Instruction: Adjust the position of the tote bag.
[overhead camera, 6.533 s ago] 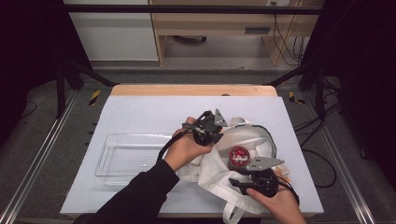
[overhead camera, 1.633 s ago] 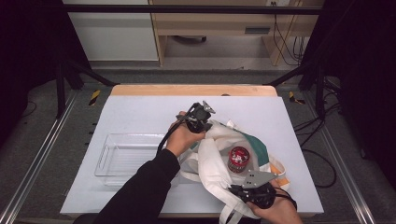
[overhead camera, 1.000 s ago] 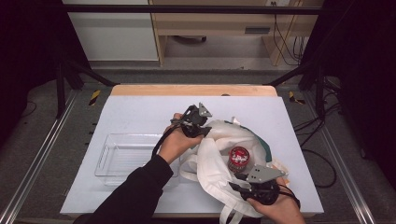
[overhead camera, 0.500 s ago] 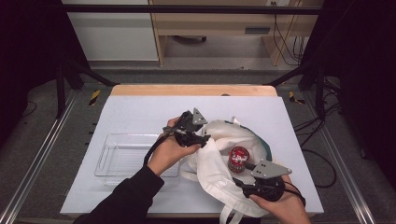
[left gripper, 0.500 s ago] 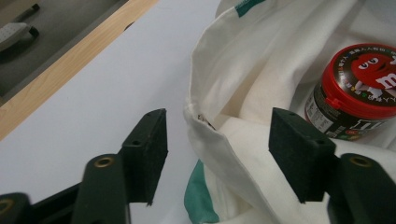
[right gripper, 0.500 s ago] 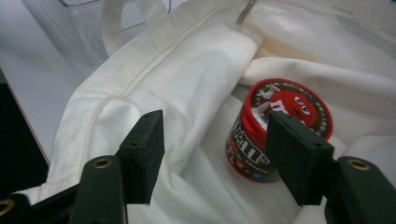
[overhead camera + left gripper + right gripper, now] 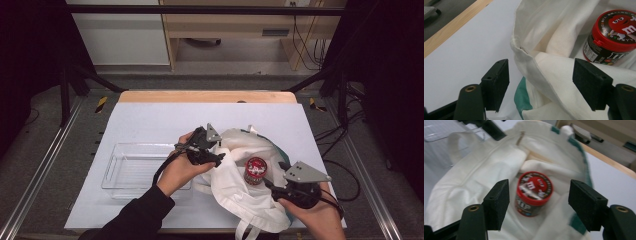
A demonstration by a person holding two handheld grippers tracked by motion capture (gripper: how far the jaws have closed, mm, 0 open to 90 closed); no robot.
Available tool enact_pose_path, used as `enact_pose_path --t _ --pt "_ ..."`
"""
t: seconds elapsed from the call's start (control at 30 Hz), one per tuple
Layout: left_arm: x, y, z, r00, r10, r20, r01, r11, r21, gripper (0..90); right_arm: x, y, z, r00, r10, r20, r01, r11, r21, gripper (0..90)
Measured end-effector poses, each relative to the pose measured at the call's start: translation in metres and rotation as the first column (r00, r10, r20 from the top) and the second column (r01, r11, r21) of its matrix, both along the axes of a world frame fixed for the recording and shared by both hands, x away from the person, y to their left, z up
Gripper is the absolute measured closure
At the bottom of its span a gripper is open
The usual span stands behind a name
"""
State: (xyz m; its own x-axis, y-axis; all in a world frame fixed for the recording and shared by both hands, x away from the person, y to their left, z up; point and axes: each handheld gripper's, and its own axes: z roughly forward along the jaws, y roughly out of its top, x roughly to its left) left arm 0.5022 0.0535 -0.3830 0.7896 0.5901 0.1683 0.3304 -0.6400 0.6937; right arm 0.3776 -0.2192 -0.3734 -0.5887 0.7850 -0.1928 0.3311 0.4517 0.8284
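White tote bag (image 7: pixel 240 187) slumped open on the counter (image 7: pixel 150 120), red-lidded candy tub (image 7: pixel 256 170) nestled inside, left claw (image 7: pixel 540 83) just opening wide astride the bag's rim, right claw (image 7: pixel 539 205) likewise spreading, empty, above the tub, clear tray (image 7: pixel 120 167) left.

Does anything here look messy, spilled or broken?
Nothing looks spilled or broken. The white cloth bag lies crumpled and open on the table, and the red-lidded candy tub sits tilted inside it, lid still on.
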Motion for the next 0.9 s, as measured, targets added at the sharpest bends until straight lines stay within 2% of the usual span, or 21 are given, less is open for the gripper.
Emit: enact_pose_path --t 0.03,0.07,0.1,0.17,0.2,0.23,0.33,0.4,0.5,0.53,0.57,0.63,0.67,0.77,0.87,0.9 --pt "0.000 0.000 0.000 1.0000 0.000 0.000 0.000 1.0000 0.000 29.9 0.000 0.000 0.000 1.0000 0.000 0.000 0.000 1.000 0.000 33.7" --pt "0.001 0.001 -0.002 1.0000 0.005 -0.008 -0.005 1.0000 -0.003 30.1 0.002 -0.008 0.004 0.9992 -0.041 -0.001 0.041 0.999 0.008 33.9" --pt "0.001 0.001 -0.003 0.9999 0.010 -0.012 -0.010 0.9999 0.004 30.3 0.003 -0.010 0.005 0.9984 -0.057 -0.004 0.057 0.998 0.011 34.0" --pt "0.002 0.001 -0.005 0.9999 0.012 -0.013 -0.012 0.9999 0.005 33.0 0.003 -0.012 0.005 0.9976 -0.069 -0.007 0.069 0.998 0.014 34.5" --pt "0.002 -0.001 -0.009 0.9997 0.010 -0.023 -0.009 0.9999 0.013 34.1 0.004 -0.015 0.004 0.9946 -0.101 -0.026 0.101 0.995 0.005 35.1" --pt "0.001 -0.002 -0.011 0.9997 0.005 -0.023 -0.004 0.9999 0.016 36.5 0.005 -0.015 0.002 0.9936 -0.109 -0.030 0.109 0.994 -0.009 35.4" --pt "0.000 -0.005 -0.013 0.9998 -0.003 -0.019 0.004 0.9995 0.030 38.2 0.006 -0.015 -0.002 0.9916 -0.122 -0.044 0.120 0.992 -0.031 36.1" --pt "0.000 -0.007 -0.014 0.9998 -0.008 -0.021 0.009 0.9994 0.033 43.8 0.009 -0.013 -0.007 0.9885 -0.142 -0.053 0.138 0.988 -0.064 37.6" --pt "0.000 -0.008 -0.015 0.9998 -0.009 -0.020 0.010 0.9993 0.037 48.7 0.012 -0.013 -0.009 0.9866 -0.152 -0.059 0.148 0.986 -0.072 39.2" --pt "0.001 -0.007 -0.014 0.9998 -0.007 -0.021 0.008 0.9995 0.031 52.0 0.015 -0.015 -0.011 0.9851 -0.156 -0.072 0.151 0.986 -0.076 45.8" --pt "0.001 -0.007 -0.014 0.9998 -0.007 -0.021 0.008 0.9995 0.031 53.7 0.015 -0.015 -0.011 0.9851 -0.156 -0.072 0.151 0.986 -0.076 45.8" --pt "0.001 -0.005 -0.014 0.9999 -0.003 -0.012 0.004 0.9996 0.027 59.6 0.019 -0.019 -0.014 0.9825 -0.168 -0.080 0.162 0.984 -0.076 53.7" --pt "0.001 -0.005 -0.014 0.9999 -0.003 -0.012 0.004 0.9996 0.027 63.2 0.019 -0.019 -0.014 0.9825 -0.168 -0.080 0.162 0.984 -0.076 53.7" --pt "0.000 -0.002 -0.013 0.9998 -0.014 -0.011 0.015 0.9995 0.027 72.4 0.020 -0.026 -0.016 0.9780 -0.199 -0.064 0.193 0.977 -0.090 67.0" --pt "0.000 -0.002 -0.013 0.9996 -0.023 -0.013 0.024 0.9991 0.034 77.9 0.022 -0.036 -0.016 0.9730 -0.225 -0.052 0.220 0.971 -0.091 80.2" --pt "0.000 -0.002 -0.013 0.9996 -0.023 -0.013 0.024 0.9991 0.034 79.3 0.022 -0.036 -0.016 0.9730 -0.225 -0.052 0.220 0.971 -0.091 80.2"
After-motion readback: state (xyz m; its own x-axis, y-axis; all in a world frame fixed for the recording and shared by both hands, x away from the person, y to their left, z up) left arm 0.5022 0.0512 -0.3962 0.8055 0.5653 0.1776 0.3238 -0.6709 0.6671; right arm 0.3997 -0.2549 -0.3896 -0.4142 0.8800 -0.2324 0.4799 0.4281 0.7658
